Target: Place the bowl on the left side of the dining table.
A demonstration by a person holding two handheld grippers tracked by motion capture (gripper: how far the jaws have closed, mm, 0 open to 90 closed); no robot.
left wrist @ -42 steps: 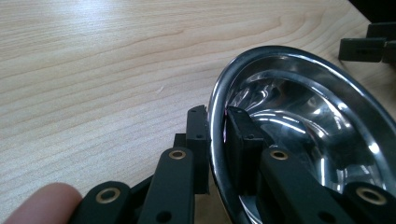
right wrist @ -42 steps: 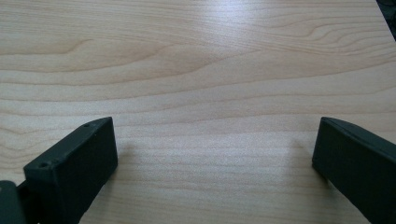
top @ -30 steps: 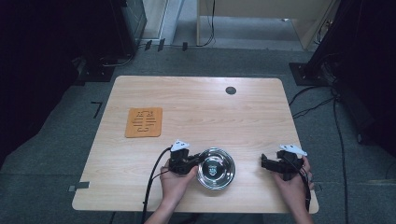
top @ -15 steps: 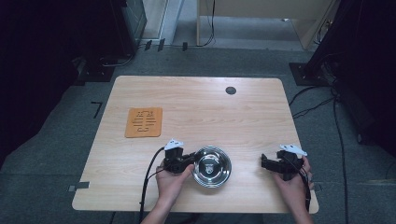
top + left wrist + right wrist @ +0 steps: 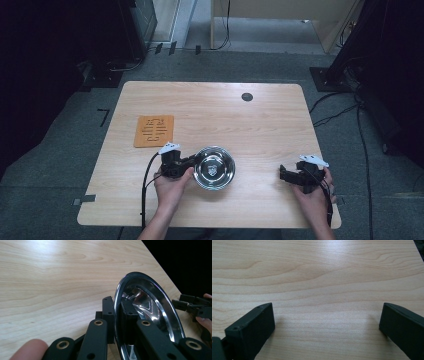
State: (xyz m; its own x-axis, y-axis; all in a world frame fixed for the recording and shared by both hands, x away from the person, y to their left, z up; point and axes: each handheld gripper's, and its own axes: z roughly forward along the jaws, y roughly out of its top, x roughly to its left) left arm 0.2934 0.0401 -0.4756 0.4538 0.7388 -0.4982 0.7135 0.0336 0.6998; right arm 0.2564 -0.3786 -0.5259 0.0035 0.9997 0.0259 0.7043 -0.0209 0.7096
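While an orange mat (image 5: 154,131) with cut slots lies flat toward the table's left side, the left gripper (image 5: 191,163) clamps the rim of a shiny steel bowl (image 5: 214,168) near the front edge. Well apart, the right gripper (image 5: 283,173) rests wide open over bare pale wood table (image 5: 240,125); grey floor surrounds it.

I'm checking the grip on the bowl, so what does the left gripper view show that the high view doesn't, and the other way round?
The left gripper view shows the left gripper clamped on the bowl's rim, one jaw outside the wall and one inside. The high view shows the orange mat, the dark round hole in the table, and the floor around it. Both show the bowl, the wooden tabletop, and the right gripper off to the side.
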